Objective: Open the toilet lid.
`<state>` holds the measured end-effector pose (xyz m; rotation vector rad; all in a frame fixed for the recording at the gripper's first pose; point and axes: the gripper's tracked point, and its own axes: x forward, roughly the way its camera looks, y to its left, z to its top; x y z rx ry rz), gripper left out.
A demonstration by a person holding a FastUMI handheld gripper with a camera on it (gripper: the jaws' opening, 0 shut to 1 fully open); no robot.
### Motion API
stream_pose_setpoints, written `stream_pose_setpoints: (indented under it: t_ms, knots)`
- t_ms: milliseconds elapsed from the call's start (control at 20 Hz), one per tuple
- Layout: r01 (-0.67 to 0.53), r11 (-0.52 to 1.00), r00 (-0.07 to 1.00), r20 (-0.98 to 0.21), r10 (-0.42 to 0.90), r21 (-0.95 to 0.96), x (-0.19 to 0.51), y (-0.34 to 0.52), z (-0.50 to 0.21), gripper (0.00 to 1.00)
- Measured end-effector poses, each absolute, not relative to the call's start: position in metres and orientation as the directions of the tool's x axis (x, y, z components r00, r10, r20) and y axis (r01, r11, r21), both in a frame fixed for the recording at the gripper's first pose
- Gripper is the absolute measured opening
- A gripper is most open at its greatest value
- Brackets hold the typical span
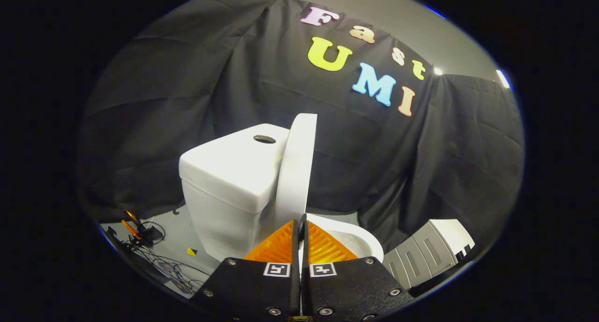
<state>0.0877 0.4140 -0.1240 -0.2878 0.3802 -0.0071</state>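
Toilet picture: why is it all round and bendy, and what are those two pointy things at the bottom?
A person holds a grabbing tool, and a wide-eyed camera rides on it; that lens bends the picture. The pointy things are the gripper, its two fingers nearly pressed together with only a thin gap, holding nothing I can see. Just ahead stands a white toilet: its lid is up, leaning against the tank, and the open bowl sits beside the fingers. Cables lie on the floor by the tank, and a grey-white box stands beyond the bowl.
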Motion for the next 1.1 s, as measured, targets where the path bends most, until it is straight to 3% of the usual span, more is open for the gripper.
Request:
stream_pose_setpoints:
  t_ms: [200, 650, 850, 1100]
  knots:
    - [-0.081, 0.959, 0.919, -0.393, -0.033, -0.271, 0.087, 0.414, -0.126, 0.07]
    - [-0.181, 0.951, 0.896, -0.440, 0.056, -0.249, 0.084, 0.419, -0.134, 0.51]
    - [-0.234, 0.969, 0.888, -0.423, 0.181, -0.076, 0.077, 0.429, -0.119, 0.94]
    - [-0.243, 0.966, 0.907, -0.332, 0.258, 0.086, 0.075, 0.412, -0.072, 0.96]
